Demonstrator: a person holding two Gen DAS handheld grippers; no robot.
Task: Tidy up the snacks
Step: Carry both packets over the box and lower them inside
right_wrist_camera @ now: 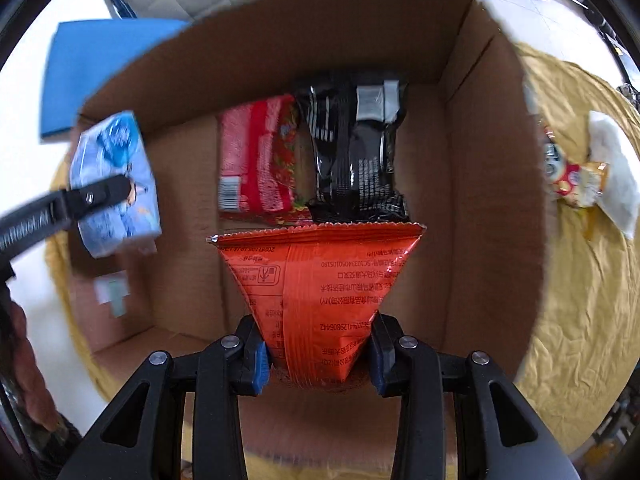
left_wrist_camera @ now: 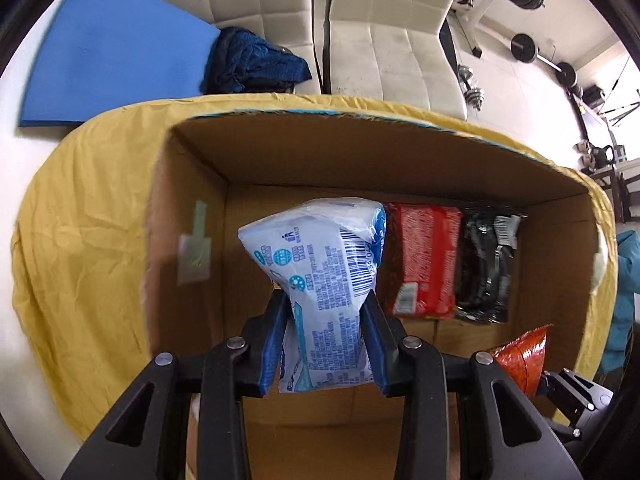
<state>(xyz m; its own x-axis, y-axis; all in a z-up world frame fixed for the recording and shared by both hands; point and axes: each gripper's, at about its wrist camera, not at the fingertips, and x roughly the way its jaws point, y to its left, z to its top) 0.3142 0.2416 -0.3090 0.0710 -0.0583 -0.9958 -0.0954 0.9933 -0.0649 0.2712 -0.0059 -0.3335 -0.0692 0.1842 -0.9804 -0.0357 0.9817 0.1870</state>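
My left gripper [left_wrist_camera: 325,312] is shut on a white and blue snack pack [left_wrist_camera: 320,248], held over the left part of an open cardboard box [left_wrist_camera: 192,184]. My right gripper [right_wrist_camera: 318,344] is shut on an orange-red snack bag [right_wrist_camera: 320,276], held above the box's [right_wrist_camera: 472,200] middle. On the box floor a red packet [left_wrist_camera: 428,256] [right_wrist_camera: 260,160] lies beside a black packet [left_wrist_camera: 486,264] [right_wrist_camera: 356,152] against the far wall. In the right wrist view the white and blue pack [right_wrist_camera: 116,184] hangs at the left. In the left wrist view the orange-red bag [left_wrist_camera: 524,356] shows at the lower right.
The box stands on a yellow cloth [left_wrist_camera: 80,240]. More snack packs [right_wrist_camera: 576,176] lie on the cloth [right_wrist_camera: 580,300] right of the box. A blue mat [left_wrist_camera: 112,56] and a dark blue garment [left_wrist_camera: 252,60] lie beyond it, with white padded chairs [left_wrist_camera: 380,32] behind.
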